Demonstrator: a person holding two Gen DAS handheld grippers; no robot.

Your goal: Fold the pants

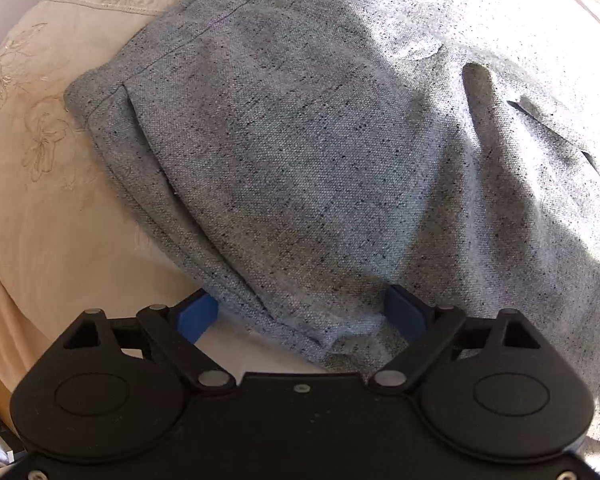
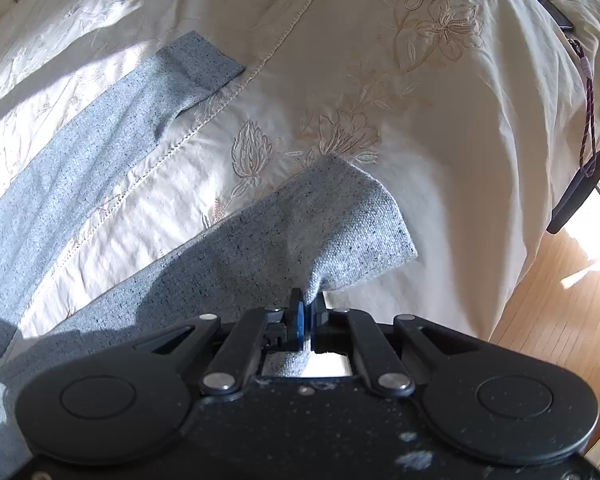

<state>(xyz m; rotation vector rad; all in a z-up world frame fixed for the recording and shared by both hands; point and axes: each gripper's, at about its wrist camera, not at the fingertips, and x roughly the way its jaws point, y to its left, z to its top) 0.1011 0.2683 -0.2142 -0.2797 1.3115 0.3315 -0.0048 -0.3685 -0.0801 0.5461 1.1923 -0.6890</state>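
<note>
- Left wrist view: the left gripper [image 1: 300, 312] points steeply down over the grey-blue speckled pants [image 1: 300, 140], and its jaws stand wide apart.
- The blue fingers [image 1: 196, 316] straddle a fold of the fabric at the bottom of the frame, but the pads are not pressing on it; nothing is held here.
- The pants fill most of this view, spread flat with a stitched hem edge at upper left and a pocket slit off to the right, half in sun and half in shadow.
- Under them lies the cream bedspread [image 1: 32, 128], embroidered with flowers.
- Right wrist view: the right gripper [image 2: 306, 316] has its jaws squeezed together on the end of one pant leg [image 2: 340, 216], and the cloth bunches up and out from between the pads, lifted off the bed.
- The other pant leg [image 2: 100, 132] lies flat on the bedspread [image 2: 380, 60] to the left, its hem near a line of decorative stitching.
- At far right, the edge of the bed drops to a wooden floor [image 2: 560, 300], and a dark strap [image 2: 580, 192] with a braided cord [image 2: 588, 120] hangs down there.
</note>
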